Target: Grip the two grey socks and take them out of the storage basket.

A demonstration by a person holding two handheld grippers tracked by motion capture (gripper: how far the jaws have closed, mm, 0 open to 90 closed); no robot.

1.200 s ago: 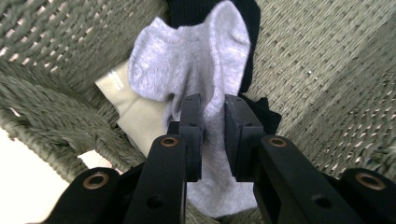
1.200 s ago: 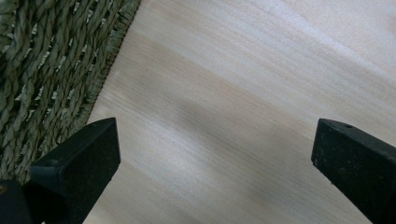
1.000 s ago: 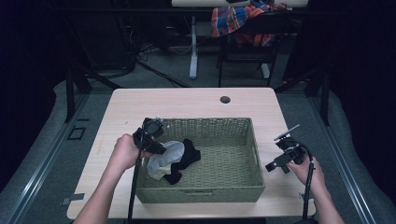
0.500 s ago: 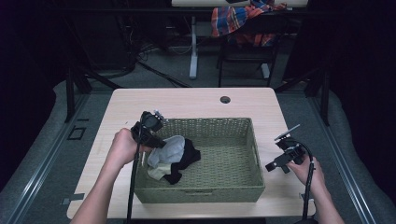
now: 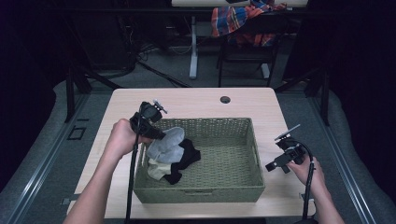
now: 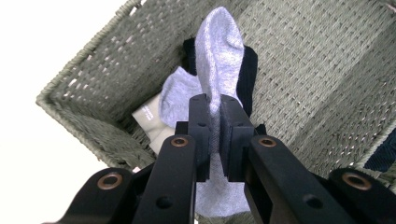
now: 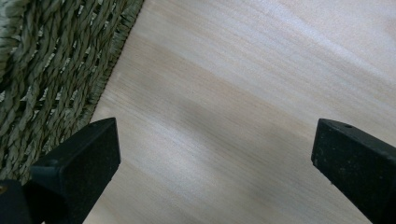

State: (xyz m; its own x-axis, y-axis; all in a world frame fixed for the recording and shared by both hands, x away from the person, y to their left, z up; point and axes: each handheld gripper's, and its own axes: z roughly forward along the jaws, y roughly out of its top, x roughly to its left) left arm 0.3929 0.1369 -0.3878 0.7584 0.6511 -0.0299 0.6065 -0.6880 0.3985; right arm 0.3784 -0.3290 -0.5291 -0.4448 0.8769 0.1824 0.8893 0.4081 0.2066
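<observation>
Dim room, wooden table [image 5: 196, 100] with wicker basket [image 5: 224, 186]: left gripper [image 6: 213, 112] clamps the grey sock [image 6: 217, 51] above the basket's left end, right gripper [image 7: 212, 154] gapes idle, so the sock may snag the black sock [image 5: 187, 156] or slip free.

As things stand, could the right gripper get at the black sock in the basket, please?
Probably yes: the right gripper hangs open beside the basket, which is open-topped, and the black sock lies partly bare, though the left gripper holds a grey sock over it.
</observation>
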